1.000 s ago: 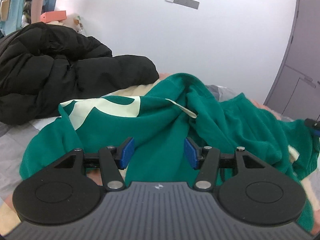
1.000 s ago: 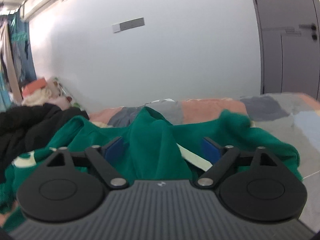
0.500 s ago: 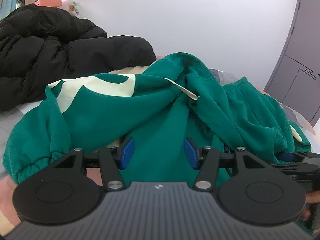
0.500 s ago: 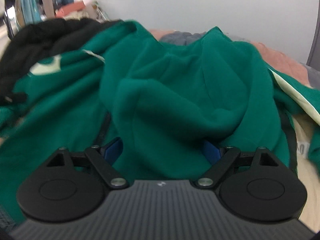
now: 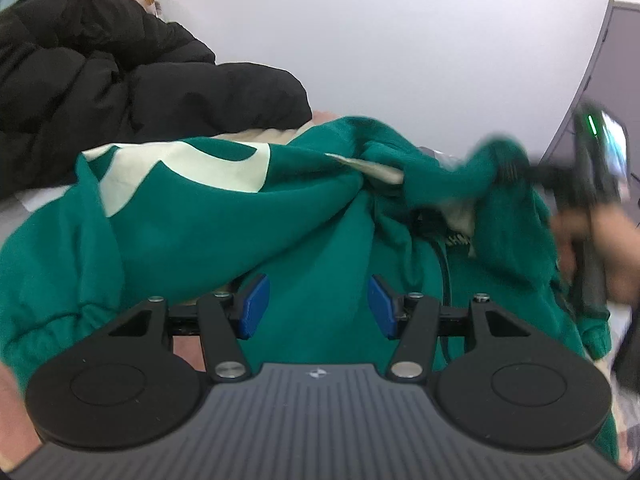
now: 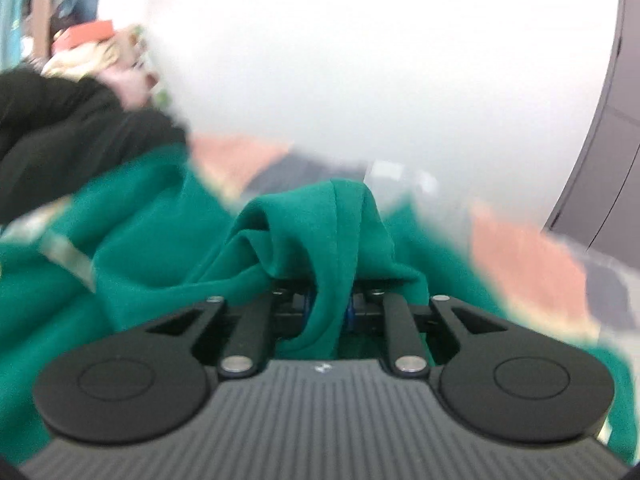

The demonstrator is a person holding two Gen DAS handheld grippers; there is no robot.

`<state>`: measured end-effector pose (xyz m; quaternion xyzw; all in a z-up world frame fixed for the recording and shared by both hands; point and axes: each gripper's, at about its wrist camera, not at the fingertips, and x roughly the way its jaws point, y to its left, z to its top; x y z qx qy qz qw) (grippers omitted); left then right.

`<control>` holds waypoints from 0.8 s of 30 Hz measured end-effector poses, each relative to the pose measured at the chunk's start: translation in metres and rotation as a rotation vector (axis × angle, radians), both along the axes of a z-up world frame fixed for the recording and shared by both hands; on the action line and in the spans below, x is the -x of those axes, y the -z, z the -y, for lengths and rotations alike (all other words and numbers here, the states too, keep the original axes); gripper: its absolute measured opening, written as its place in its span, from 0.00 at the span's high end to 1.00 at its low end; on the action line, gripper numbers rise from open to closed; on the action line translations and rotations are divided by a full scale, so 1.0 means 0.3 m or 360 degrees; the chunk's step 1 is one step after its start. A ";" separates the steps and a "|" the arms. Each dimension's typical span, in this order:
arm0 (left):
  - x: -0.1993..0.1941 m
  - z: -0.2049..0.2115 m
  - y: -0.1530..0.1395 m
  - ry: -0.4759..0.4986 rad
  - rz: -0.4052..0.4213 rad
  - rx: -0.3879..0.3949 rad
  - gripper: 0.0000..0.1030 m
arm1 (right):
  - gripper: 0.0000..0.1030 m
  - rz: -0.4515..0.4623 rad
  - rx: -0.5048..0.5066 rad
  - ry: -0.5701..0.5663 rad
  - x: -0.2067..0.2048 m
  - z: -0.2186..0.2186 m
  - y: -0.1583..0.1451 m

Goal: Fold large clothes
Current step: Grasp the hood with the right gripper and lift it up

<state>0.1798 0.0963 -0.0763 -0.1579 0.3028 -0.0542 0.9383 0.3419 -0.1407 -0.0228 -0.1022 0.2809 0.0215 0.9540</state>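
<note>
We carry two matching tools. On the left gripper [image 5: 316, 306] we see blue pads [image 5: 254, 306] on black linkage arms with silver screws [image 5: 229, 369], round black discs at eight and four o'clock, and a ribbed grey housing bearing a small white logo. The right gripper [image 6: 328, 312] looks the same.
</note>
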 end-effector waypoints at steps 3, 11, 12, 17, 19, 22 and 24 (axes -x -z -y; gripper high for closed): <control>-0.048 -0.006 0.034 0.0015 -0.0055 0.0079 0.41 | 0.83 0.0152 0.0050 0.0020 -0.173 -0.056 -0.120; -0.106 0.026 0.117 0.0112 -0.0041 0.0060 0.41 | 0.83 0.0518 0.0173 0.0065 -0.620 -0.205 -0.287; -0.113 0.023 0.125 0.0113 -0.0076 0.0081 0.41 | 0.82 0.0517 0.0172 0.0048 -0.663 -0.213 -0.266; -0.125 -0.008 0.119 0.0103 -0.0036 0.0167 0.41 | 0.81 0.0435 0.0137 0.0022 -0.804 -0.212 -0.047; -0.136 -0.022 0.127 0.0077 -0.0023 0.0171 0.41 | 0.81 0.0359 0.0106 0.0037 -0.830 -0.199 0.048; -0.159 -0.043 0.154 0.0079 -0.0064 0.0232 0.41 | 0.47 0.0329 -0.0015 0.0034 -0.832 -0.174 0.114; -0.165 -0.039 0.167 0.0080 -0.0088 0.0250 0.41 | 0.28 0.0321 -0.0087 0.0020 -0.809 -0.157 0.117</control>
